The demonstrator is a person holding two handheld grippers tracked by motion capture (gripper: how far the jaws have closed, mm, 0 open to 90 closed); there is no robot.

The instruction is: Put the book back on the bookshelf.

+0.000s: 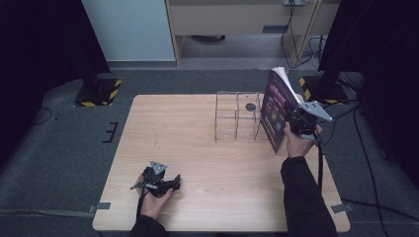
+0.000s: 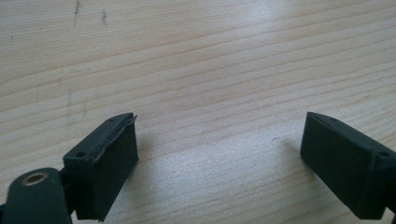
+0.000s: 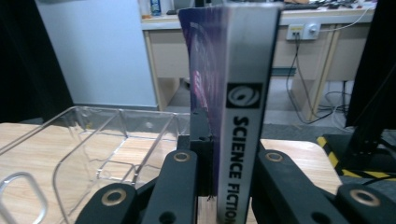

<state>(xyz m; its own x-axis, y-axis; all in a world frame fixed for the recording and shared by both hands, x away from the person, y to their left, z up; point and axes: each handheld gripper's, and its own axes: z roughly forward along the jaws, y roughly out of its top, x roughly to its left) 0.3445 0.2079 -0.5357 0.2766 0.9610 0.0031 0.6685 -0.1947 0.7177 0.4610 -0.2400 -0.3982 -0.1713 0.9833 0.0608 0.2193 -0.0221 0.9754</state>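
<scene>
— Purple-covered book clamped upright in the right gripper, over the table's far right corner. Seen from above: cover facing left, white page edges fanned a little at the top, lower corner close to the wood; touching it or not, cannot tell.

— And in the right gripper view?

— Grey spine dead centre, lettered "SCIENCE FICTION" under a small black emblem. Black jaws pressed on either side of the book, one on the purple cover, the other past the spine. Closed on it, firmly.

— Anything beside it?

— Clear plastic organizer, standing on the table just left of the book, split into compartments, open on top. Same organizer at the left of the right gripper view, walls see-through, pale wood visible through them. Book beside it, not inside any compartment.

— Left side?

— Left gripper low at the near left of the table, held in a hand, well apart from book and organizer. In the left gripper view: jaws spread wide, bare wood grain between them, nothing gripped.

— Background?

— Pale desk beyond the table, cables hanging at its right, black stands with yellow-striped bases on grey floor.
</scene>
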